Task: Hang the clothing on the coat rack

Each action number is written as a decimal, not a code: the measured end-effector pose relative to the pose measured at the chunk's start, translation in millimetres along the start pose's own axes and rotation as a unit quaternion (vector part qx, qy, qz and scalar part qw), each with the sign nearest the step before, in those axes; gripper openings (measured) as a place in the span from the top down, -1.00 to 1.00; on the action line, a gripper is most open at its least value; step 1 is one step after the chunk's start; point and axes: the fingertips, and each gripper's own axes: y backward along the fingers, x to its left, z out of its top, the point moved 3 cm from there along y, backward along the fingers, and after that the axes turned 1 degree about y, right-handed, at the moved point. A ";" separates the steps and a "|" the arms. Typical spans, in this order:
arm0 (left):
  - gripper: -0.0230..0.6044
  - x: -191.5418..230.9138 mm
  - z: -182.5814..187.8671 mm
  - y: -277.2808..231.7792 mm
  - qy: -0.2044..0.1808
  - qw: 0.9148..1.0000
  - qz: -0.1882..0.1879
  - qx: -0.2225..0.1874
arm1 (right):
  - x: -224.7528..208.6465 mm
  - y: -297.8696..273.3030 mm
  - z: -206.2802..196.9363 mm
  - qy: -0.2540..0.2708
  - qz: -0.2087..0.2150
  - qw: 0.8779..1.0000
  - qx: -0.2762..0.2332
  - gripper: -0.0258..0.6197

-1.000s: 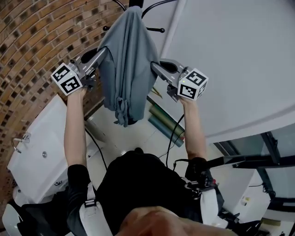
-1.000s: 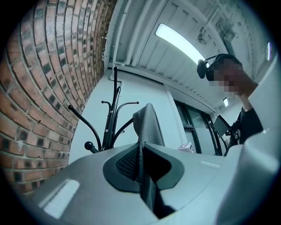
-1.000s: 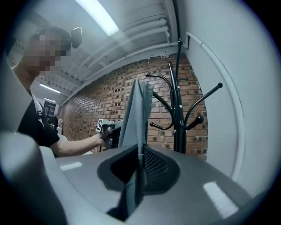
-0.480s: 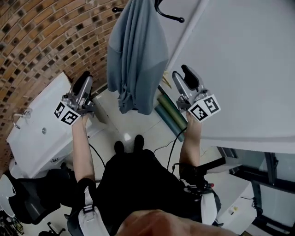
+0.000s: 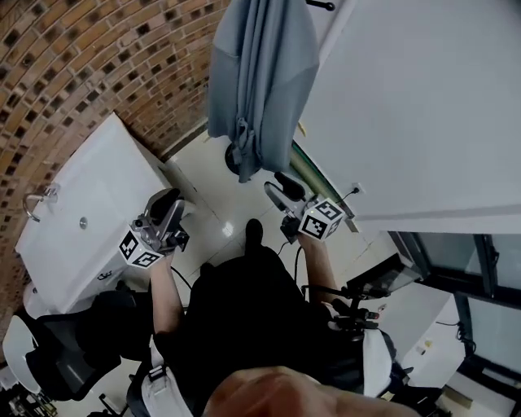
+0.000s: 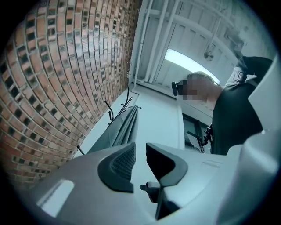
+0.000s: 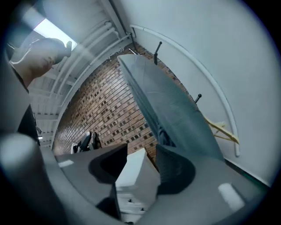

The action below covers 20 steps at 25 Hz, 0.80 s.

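Left claw with only a narrow gap, closing, nothing between, right claw wider, closing, also empty, grey clothing hanging on the coat rack above both, brick wall, white cabinet, pale floor

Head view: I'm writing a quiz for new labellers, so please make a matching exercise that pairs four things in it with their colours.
Things:
1. garment
2. wall
3. cabinet
4. chair

Colours:
A. white
B. grey-blue
C. black
D. red-brown

Pairs: 1-B, 2-D, 3-A, 4-C
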 end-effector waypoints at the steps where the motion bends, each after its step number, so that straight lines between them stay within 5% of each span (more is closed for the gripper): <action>1: 0.68 -3.1 11.5 10.3 -0.004 1.000 -0.009 -0.011 | 18.3 -2.0 0.1 0.011 -0.002 1.000 -0.006 0.31; 7: 0.73 -36.9 65.1 97.0 -0.010 0.996 -0.061 -0.058 | 152.0 2.5 0.7 0.044 -0.018 0.996 -0.070 0.30; 10: 0.73 -47.6 62.4 128.6 0.021 0.994 -0.077 -0.079 | 198.7 21.4 -21.7 0.033 -0.024 0.996 -0.074 0.30; 14: 0.92 -73.3 58.2 152.9 0.066 0.986 -0.104 -0.110 | 221.4 59.7 -48.1 0.032 -0.086 0.994 -0.052 0.30; 20: 0.92 -98.0 66.1 165.9 0.045 0.987 -0.120 -0.093 | 235.3 73.1 -52.1 0.020 -0.118 0.990 -0.077 0.30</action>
